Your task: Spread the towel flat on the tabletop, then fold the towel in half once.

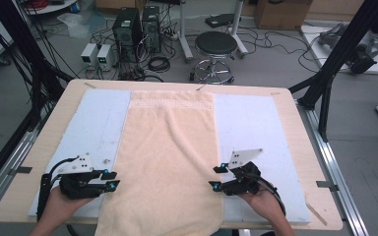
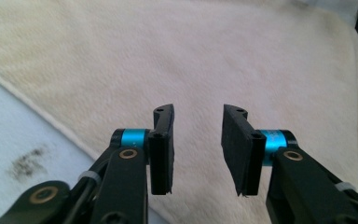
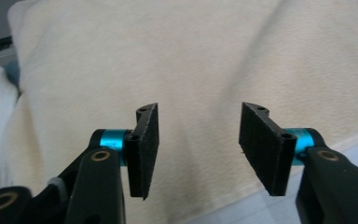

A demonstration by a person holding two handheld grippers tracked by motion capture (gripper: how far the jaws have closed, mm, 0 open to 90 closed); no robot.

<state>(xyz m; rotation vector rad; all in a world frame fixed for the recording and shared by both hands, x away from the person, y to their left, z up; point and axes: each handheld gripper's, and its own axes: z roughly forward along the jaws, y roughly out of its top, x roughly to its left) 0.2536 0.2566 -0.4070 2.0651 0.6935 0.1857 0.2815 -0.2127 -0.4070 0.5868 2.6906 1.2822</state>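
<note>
A cream towel (image 1: 167,147) lies flat down the middle of the white mat (image 1: 248,123), its near end hanging over the table's front edge. My left gripper (image 1: 111,180) hovers at the towel's left edge near the front, jaws open, nothing between them; in the left gripper view the towel (image 2: 191,60) spreads beyond the left gripper (image 2: 196,147). My right gripper (image 1: 218,177) hovers at the towel's right edge, also open and empty. In the right gripper view the towel (image 3: 191,56) lies past the right gripper (image 3: 198,149).
The white mat covers most of the wooden table (image 1: 295,113). A dark smudge (image 2: 28,161) marks the mat beside the towel's edge. Beyond the table stand a stool (image 1: 215,51), computer towers (image 1: 128,29) and cables. Black frame posts (image 1: 334,59) rise at the right.
</note>
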